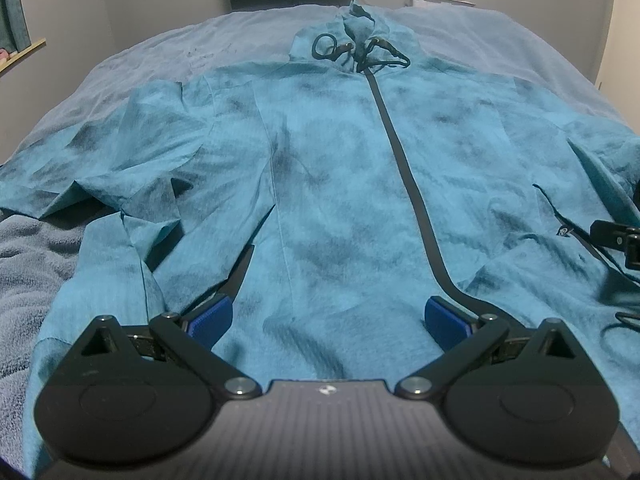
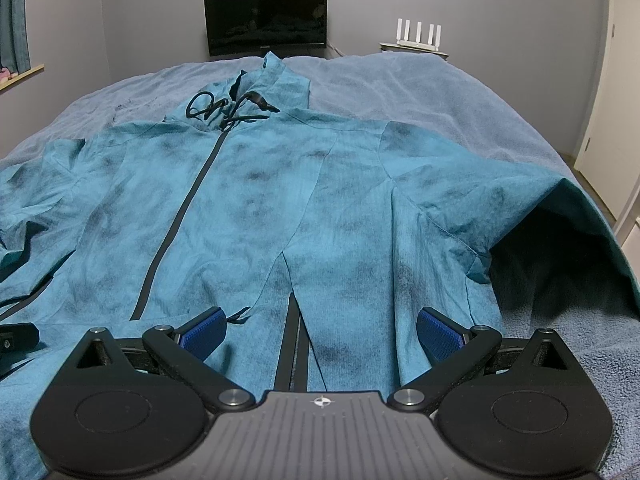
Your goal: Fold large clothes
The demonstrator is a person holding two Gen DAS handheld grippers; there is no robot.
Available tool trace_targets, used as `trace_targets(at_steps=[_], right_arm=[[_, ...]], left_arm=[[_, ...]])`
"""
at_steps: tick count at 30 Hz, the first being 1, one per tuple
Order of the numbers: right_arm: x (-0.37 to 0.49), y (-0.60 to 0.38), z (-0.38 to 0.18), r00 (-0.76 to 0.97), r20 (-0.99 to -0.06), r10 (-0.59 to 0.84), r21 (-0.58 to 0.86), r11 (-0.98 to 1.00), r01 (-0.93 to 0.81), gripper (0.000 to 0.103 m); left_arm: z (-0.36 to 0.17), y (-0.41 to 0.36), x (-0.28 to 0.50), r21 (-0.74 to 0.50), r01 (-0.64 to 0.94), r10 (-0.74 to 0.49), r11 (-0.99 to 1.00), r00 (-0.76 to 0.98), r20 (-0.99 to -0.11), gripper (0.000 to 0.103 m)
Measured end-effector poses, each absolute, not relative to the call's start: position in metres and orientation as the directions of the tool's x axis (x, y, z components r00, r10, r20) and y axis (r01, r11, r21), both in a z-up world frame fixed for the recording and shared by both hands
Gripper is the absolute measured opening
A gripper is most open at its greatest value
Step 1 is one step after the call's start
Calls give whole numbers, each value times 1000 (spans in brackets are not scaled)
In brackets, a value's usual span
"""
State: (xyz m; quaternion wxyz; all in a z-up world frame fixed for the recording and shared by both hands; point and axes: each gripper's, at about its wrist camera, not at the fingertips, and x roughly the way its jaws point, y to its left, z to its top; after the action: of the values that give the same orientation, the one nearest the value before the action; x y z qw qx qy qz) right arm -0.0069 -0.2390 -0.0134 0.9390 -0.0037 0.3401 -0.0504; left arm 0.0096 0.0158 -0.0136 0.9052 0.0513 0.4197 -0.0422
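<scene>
A large teal hooded jacket [image 1: 340,168] lies front up on the bed, its dark zip [image 1: 404,168] running from hem to collar and black drawcords [image 1: 360,52] coiled at the neck. My left gripper [image 1: 328,316] hovers open over the hem, left of the zip, holding nothing. The same jacket [image 2: 280,200] fills the right wrist view, its right sleeve [image 2: 520,204] draped toward the bed's edge. My right gripper [image 2: 320,330] is open above the hem near a dark pocket zip [image 2: 296,340]. The right gripper's black tip [image 1: 616,236] shows at the left view's right edge.
A blue-grey blanket [image 2: 420,92] covers the bed. Behind it stand a dark monitor [image 2: 266,16] and a white router [image 2: 418,34] on a small stand. A white door [image 2: 616,120] is at the right, a curtain and shelf [image 1: 16,40] at the left.
</scene>
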Motion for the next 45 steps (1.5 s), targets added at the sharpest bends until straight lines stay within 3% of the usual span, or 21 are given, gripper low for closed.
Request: trace_targets(at_steps=[18,23,26,30,33,35,39,42,44,45], right_arm=[[-8,-246,-5,766,-633,-112,-23,992,126,103],[-21,-280,32,878,-463,-123,70,982,175,103],[-13,-311,44,848,-515,-123,124,968,216,103],[-15,-365,29,811,-571,-126,279,900,336,103],[-19,-412,9,801,-589,-108,459,772,441,103],[-22,-440,-1,813,-565,-140,536,687,491,97],[-23,-482,-14,825,-520,-224,598,594,538,95],[-26,-512,-26,809,-524,-268,655,481,583,81],[-41,-531,-38,795,-534,-290,721,335,606,65],[-46,-537,-43,808,-521,-275,754,293,587,66]], left_arm=[[-6,19,13,60,103,-21,993,645,-764,103],[52,39,34,101,77,4,992,775,-632,103],[69,49,51,85,115,-47,990,823,-566,103],[47,52,69,92,57,12,994,789,-614,103],[12,53,69,45,94,-39,995,734,-678,103],[-8,49,67,44,110,-47,993,703,-710,103],[-27,48,71,28,120,-59,992,659,-750,103],[-31,51,78,4,105,-66,994,649,-758,103],[-35,53,79,-20,97,-78,995,641,-764,103],[-37,53,80,-26,94,-80,995,636,-767,103]])
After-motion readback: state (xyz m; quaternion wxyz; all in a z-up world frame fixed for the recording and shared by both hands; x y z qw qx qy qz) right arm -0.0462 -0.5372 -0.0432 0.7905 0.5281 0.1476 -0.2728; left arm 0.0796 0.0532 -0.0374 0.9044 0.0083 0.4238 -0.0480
